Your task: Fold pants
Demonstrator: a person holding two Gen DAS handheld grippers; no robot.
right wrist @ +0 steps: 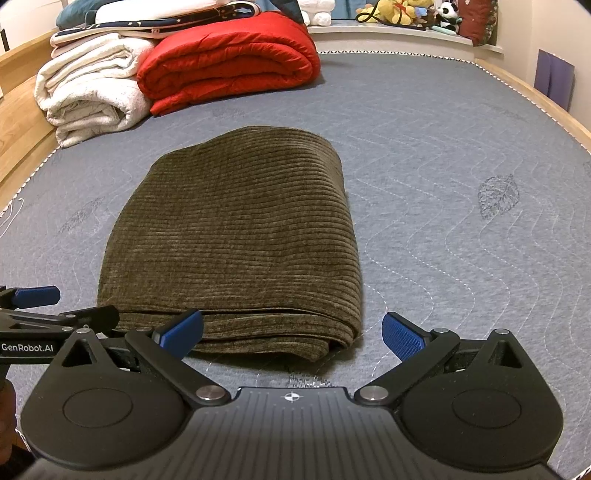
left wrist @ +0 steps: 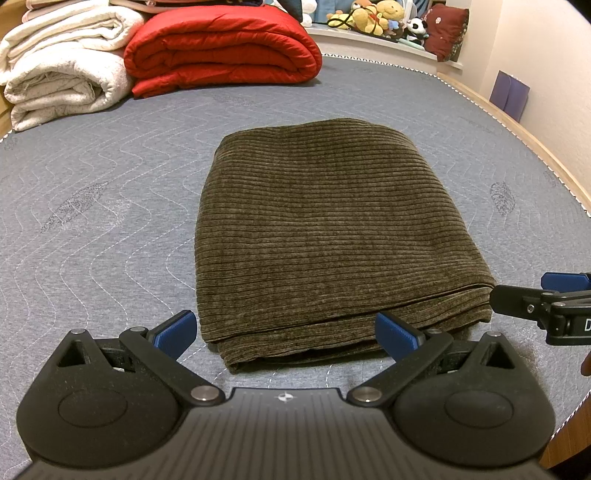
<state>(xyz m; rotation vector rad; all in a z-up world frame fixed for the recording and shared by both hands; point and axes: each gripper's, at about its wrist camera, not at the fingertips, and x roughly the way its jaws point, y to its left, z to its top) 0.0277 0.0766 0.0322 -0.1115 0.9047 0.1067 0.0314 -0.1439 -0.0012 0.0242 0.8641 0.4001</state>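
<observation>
We found the left gripper (left wrist: 286, 330) with its jaws spread wide, holding nothing. Its left blue pad (left wrist: 176, 329) stood over bare mattress (left wrist: 92, 229) just beside the near left corner of the pants (left wrist: 321, 229); its right pad overlapped the near folded edge. The pants lay directly ahead of this gripper, folded into a compact olive-brown corduroy rectangle, flat on the grey quilted mattress, with the stacked layers showing along the near edge. We could not tell whether the pads touched the cloth.

To the right, we noted the right gripper (right wrist: 291, 334) likewise wide apart and empty. Its left pad (right wrist: 183, 332) lay over the near edge of the pants, and its right pad stood over bare mattress, clear of the near right corner. From this view the pants sat ahead and to the left of the gripper's centre line. Each gripper showed at the edge of the other's view, level with the near edge of the pants.

At the far left of the bed we recorded a folded white blanket (left wrist: 62, 70), with a folded red quilt (left wrist: 221, 48) touching it on the right. Both lay well apart from the pants. Soft toys (left wrist: 376, 16) sat on a ledge beyond the bed's far end.
</observation>
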